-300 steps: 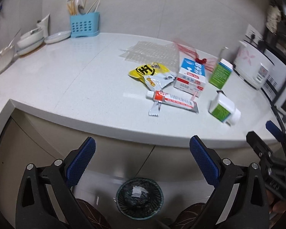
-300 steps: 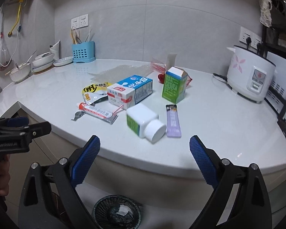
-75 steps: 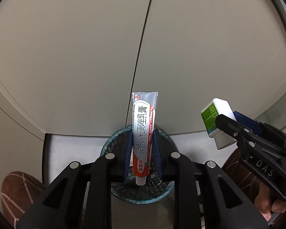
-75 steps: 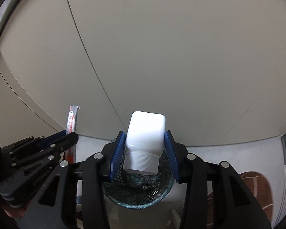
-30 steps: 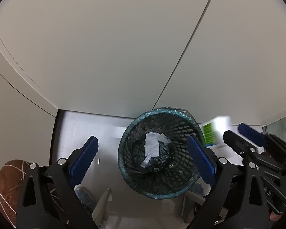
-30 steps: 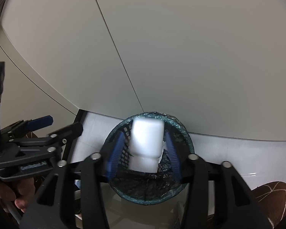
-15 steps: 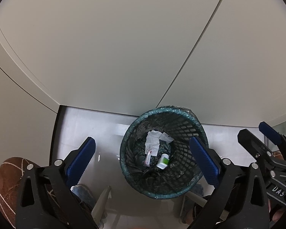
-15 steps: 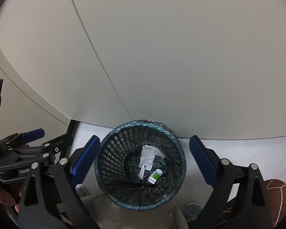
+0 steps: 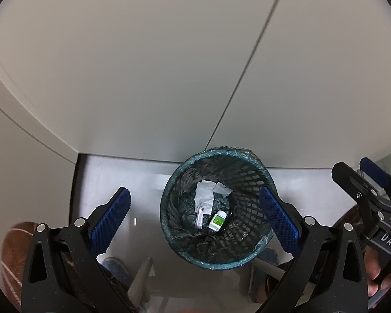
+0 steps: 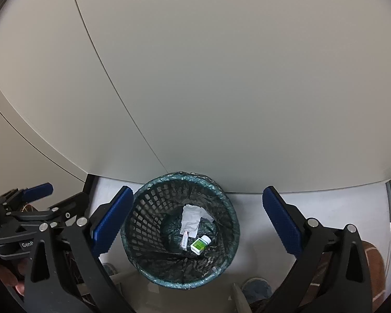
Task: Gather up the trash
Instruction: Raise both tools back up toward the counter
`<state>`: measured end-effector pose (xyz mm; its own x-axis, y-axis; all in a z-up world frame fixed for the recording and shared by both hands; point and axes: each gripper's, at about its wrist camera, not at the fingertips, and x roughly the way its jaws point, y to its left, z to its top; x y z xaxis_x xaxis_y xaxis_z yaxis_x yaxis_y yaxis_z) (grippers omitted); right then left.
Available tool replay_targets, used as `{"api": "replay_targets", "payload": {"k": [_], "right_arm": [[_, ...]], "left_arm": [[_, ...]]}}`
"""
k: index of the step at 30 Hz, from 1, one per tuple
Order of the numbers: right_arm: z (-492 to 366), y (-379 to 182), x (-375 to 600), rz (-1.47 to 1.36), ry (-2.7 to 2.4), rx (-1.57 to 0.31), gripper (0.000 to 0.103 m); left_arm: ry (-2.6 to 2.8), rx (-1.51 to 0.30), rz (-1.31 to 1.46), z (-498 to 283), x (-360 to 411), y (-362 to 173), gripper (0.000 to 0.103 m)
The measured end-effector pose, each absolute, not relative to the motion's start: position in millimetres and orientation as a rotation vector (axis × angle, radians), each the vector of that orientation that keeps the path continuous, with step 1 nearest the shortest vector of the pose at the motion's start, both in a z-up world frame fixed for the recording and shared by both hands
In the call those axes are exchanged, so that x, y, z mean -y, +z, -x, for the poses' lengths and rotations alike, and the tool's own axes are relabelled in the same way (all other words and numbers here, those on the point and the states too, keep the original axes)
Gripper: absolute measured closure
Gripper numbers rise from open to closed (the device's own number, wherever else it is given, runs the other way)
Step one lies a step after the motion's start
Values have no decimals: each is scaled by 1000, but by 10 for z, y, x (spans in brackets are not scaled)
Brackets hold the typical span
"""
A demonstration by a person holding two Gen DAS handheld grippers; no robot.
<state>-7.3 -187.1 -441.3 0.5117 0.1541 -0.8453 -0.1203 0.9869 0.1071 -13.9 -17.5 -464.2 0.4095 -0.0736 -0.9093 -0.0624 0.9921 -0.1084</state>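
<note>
My right gripper [image 10: 195, 219] has just sprung open, empty; the bottle [image 10: 200, 244] now lies in the bin [image 10: 143, 208] beside the tube [image 10: 184, 240]. Left gripper [image 9: 194, 220] gapes empty too. Back to the bench next.

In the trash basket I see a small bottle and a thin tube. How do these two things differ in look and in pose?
The bottle is short and squat, white with a green label; the tube is long, thin and pale with some red. The bottle lies tilted with its cap toward the upper right; the tube points almost straight up the picture. The tube's upper end touches the crumpled white paper; the bottle lies just beside that paper. Both lie on their sides at the bottom of the trash basket.
</note>
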Motion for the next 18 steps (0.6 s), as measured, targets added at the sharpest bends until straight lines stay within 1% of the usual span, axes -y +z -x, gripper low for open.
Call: {"api": "replay_targets", "payload": {"k": [7,13,18], "right_arm": [[179,-3935,2028,-58,137,-998,8],[309,-3207,2086,16,149,-911,8],[338,-2568,2205,-8,159,-839,8]], "left_arm": [[-22,-1072,169,273,129,-4089,6],[-43,-997,121,441,204,-3456,7],[-51,-944,97,512,255,-2891,6]]}}
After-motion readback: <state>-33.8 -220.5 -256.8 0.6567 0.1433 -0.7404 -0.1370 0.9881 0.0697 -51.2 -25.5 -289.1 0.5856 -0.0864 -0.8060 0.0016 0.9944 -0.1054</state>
